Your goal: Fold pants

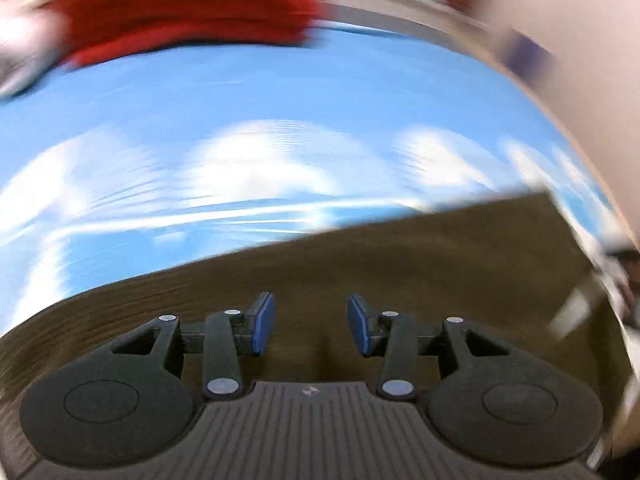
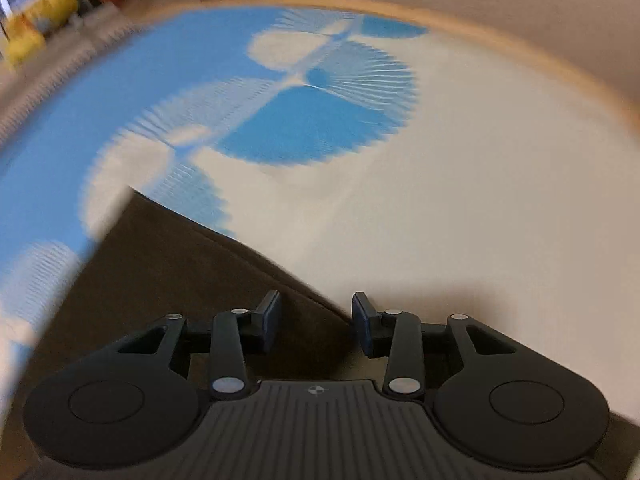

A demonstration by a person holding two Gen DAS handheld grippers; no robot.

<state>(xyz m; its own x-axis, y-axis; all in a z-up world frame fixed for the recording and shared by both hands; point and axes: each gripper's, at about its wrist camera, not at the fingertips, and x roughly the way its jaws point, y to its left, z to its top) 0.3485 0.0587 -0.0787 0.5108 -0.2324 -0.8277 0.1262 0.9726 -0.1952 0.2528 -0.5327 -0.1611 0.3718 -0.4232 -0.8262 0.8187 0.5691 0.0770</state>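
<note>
Hovering over the brown pants (image 1: 360,264), left gripper (image 1: 311,325) and right gripper (image 2: 316,324) gape, released; risk: slack cloth shifting on the blue tablecloth (image 1: 280,120), spoiling the fold.

Left wrist view: pants (image 1: 400,264) across the lower frame, lying on the cloth (image 1: 280,128); folded garment (image 1: 180,12) on the cloth, upper left. My right wrist view: pants (image 2: 168,280) lower left on the cloth (image 2: 440,200); table edge (image 2: 520,52) beyond, upper right.
</note>
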